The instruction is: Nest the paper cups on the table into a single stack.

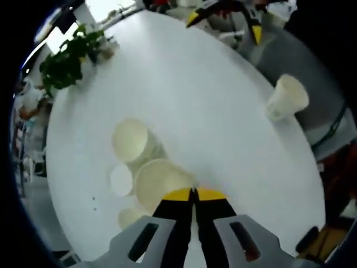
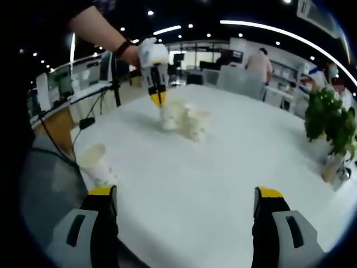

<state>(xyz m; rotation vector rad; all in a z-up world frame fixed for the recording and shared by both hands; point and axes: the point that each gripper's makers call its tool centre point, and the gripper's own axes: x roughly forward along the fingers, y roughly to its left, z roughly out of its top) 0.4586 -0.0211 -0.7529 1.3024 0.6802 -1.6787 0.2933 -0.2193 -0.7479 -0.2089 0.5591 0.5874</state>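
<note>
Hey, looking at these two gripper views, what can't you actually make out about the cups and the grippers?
- Cup cluster, right gripper view: blurred and far, so the cup count is unclear.
- Left gripper, left gripper view: jaws together at a cup's rim; whether they pinch it is hidden by the jaws.
- Low cup, left gripper view: partly covered by the gripper body.
- Plant, right gripper view: its pot is blurred.

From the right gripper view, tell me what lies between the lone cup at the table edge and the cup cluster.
Only bare white table separates the lone cup from the cup cluster, in the right gripper view.

White table [image 1: 212, 111], paper cups [image 1: 146, 167], perhaps a plant [image 1: 70, 56].
</note>
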